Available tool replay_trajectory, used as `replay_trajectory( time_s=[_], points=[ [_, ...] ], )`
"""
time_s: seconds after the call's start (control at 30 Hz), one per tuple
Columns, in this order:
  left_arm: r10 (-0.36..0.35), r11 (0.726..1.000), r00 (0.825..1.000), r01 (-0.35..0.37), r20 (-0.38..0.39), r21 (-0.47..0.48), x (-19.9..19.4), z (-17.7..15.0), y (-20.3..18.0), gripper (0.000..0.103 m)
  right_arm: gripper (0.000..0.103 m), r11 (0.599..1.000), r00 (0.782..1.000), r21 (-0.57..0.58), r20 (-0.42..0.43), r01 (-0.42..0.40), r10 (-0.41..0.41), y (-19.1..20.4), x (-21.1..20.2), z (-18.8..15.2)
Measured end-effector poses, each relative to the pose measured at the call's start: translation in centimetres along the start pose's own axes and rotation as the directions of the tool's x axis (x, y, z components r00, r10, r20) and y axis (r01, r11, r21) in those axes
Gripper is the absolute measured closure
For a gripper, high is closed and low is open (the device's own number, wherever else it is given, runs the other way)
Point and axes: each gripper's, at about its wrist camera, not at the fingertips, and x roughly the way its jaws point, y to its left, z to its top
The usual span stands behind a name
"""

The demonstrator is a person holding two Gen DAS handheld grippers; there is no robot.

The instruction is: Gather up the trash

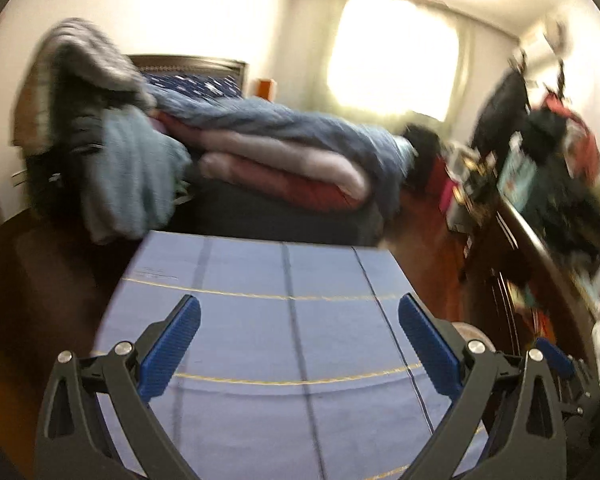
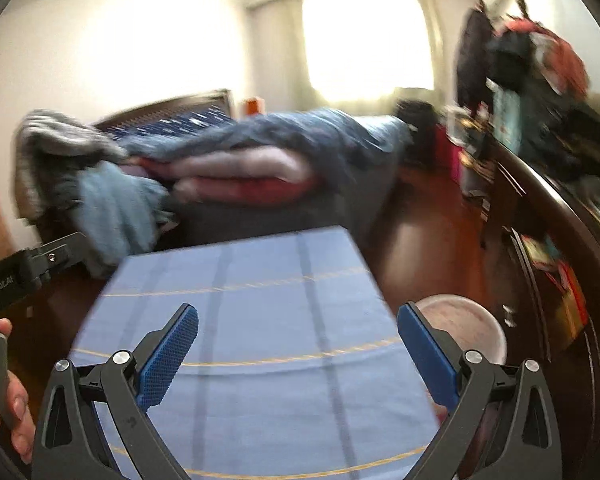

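Presently: left hand-held gripper and right hand-held gripper, both released, empty, over blue-clothed surface. Pale bin lower right. Trash: none discernible; blur. Risk: motion blur hides litter, so a grasp could land on cloth.

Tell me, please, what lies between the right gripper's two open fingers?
In the right wrist view, only the blue cloth-covered table shows between the right gripper fingers; nothing is held, and no trash shows on that stretch.
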Motion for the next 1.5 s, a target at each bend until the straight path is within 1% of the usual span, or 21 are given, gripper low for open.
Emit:
replay_trajectory(
  time_s=[0.03,0.13,0.17,0.27,0.4,0.57,0.67,0.8,0.97,1.13,1.23,1.43,1.5],
  points=[
    [0.009,1.0,1.0,-0.008,0.023,-0.01,-1.3,0.2,0.5,0.004,0.004,1.0,0.999,-0.011,0.026,-0.026,0.026,1.3,-1.3,0.3],
    [0.056,0.998,0.993,-0.054,0.106,-0.025,-5.8,0.6,2.4,0.004,0.004,0.997,0.995,-0.033,0.068,-0.064,0.066,3.6,-3.5,0.6],
    [0.082,0.997,0.987,-0.08,0.14,-0.025,-7.6,0.6,2.9,0.004,0.004,0.997,0.994,-0.045,0.083,-0.064,0.067,4.4,-4.2,0.7],
    [0.11,0.994,0.977,-0.108,0.181,-0.022,-10.3,0.6,3.5,0.004,0.004,0.995,0.991,-0.088,0.12,-0.044,0.054,6.4,-6.0,0.8],
    [0.117,0.993,0.97,-0.113,0.214,-0.033,-12.9,0.6,4.4,0.004,0.004,0.991,0.985,-0.134,0.166,-0.016,0.038,8.3,-7.9,0.5],
    [0.134,0.991,0.963,-0.13,0.233,-0.034,-14.1,0.6,4.6,0.003,0.004,0.99,0.984,-0.14,0.18,0.008,0.017,8.8,-8.9,0.6],
    [0.121,0.993,0.96,-0.117,0.254,-0.028,-15.0,0.7,4.3,0.003,0.004,0.99,0.982,-0.137,0.187,0.025,0.001,8.9,-9.3,0.8],
    [0.122,0.992,0.949,-0.122,0.289,-0.018,-16.2,0.6,3.9,0.003,0.004,0.99,0.978,-0.134,0.21,0.039,-0.01,8.6,-10.4,0.9],
    [0.108,0.994,0.94,-0.112,0.322,-0.007,-17.9,0.7,3.2,0.003,0.004,0.991,0.967,-0.125,0.255,0.058,-0.024,8.0,-12.0,1.5],
    [0.104,0.993,0.927,-0.114,0.359,0.006,-19.9,0.7,2.6,0.003,0.004,0.992,0.956,-0.107,0.291,0.073,-0.039,7.3,-13.3,2.0],
    [0.107,0.993,0.923,-0.119,0.37,0.011,-20.5,0.7,2.2,0.003,0.004,0.992,0.949,-0.097,0.312,0.082,-0.047,6.8,-14.1,2.4],
    [0.103,0.993,0.922,-0.118,0.374,0.018,-21.1,0.8,1.9,0.003,0.004,0.993,0.93,-0.072,0.362,0.097,-0.065,6.0,-15.7,3.4],
    [0.098,0.993,0.921,-0.115,0.377,0.023,-21.3,0.9,1.7,0.003,0.004,0.993,0.927,-0.068,0.371,0.096,-0.064,5.9,-16.1,3.6]
  ],
)
